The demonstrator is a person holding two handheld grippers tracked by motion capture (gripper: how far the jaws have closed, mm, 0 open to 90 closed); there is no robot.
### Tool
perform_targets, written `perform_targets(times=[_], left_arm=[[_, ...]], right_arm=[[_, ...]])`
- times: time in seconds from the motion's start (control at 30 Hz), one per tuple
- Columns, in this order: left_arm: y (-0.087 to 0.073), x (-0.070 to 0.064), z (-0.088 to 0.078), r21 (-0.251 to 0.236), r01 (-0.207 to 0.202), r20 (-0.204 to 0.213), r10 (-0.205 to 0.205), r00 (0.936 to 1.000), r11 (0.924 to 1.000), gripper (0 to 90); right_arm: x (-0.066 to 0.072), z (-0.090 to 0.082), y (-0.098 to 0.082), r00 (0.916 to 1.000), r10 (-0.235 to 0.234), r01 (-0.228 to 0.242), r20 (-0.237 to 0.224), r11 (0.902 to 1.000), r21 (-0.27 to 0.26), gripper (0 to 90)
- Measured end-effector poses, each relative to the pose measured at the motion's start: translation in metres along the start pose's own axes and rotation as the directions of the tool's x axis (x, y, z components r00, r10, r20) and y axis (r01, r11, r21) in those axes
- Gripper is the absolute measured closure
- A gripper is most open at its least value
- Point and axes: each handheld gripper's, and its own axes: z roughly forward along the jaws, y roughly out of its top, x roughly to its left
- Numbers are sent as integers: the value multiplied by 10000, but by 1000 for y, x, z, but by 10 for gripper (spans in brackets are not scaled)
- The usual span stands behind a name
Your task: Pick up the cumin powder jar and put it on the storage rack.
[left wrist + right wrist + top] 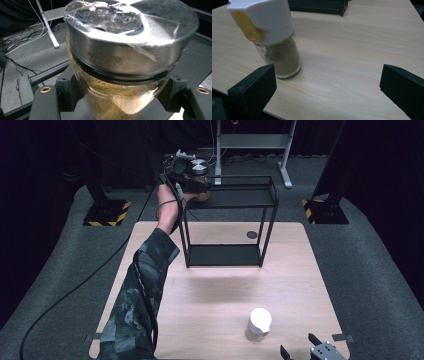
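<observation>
The left hand-held gripper (197, 187) is clamped on a glass jar (120, 97), its two black jaws pressing the glass on either side just below the lid. The jar has a broad metal lid (130, 45) with clear tape stuck across its top, and it is filled almost to the neck with a tan, sandy powder. In the high view this gripper holds the jar at the left end of the upper shelf of a black wire rack (270, 205); I cannot tell whether the jar's base touches the shelf.

The right hand-held gripper (312, 350) sits at the near right edge of the worktop (210, 305) with its jaws well apart and nothing between them. Just ahead of its left jaw stands a small glass shaker (279, 53), upright on the worktop and apart from the jaw. Its white cap (262, 17) carries a yellow flip tab, and the glass below holds a grey-brown ground spice that fills most of it. The rack's lower shelf lies farther ahead of this gripper.
</observation>
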Motion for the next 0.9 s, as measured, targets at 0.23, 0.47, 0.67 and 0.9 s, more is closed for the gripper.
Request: perform_targets(times=[0.23, 0.47, 0.67, 0.9], left_arm=[[0, -3, 5, -97, 83, -209, -85, 9997, 9999, 306], [0, -4, 7, -134, 101, -291, -104, 9995, 9999, 306], [-3, -5, 8, -246, 139, -338, -148, 9993, 9996, 306], [-2, -5, 7, -215, 120, -330, -127, 9994, 9997, 306]], right_arm=[[0, 0, 0, 10000, -22, 22, -37, 10000, -11, 0], [0, 0, 0, 10000, 8, -8, -20, 10000, -4, 0], [-1, 0, 0, 10000, 16, -16, -21, 10000, 30, 0], [-1, 0, 1, 10000, 26, -26, -30, 10000, 38, 0]])
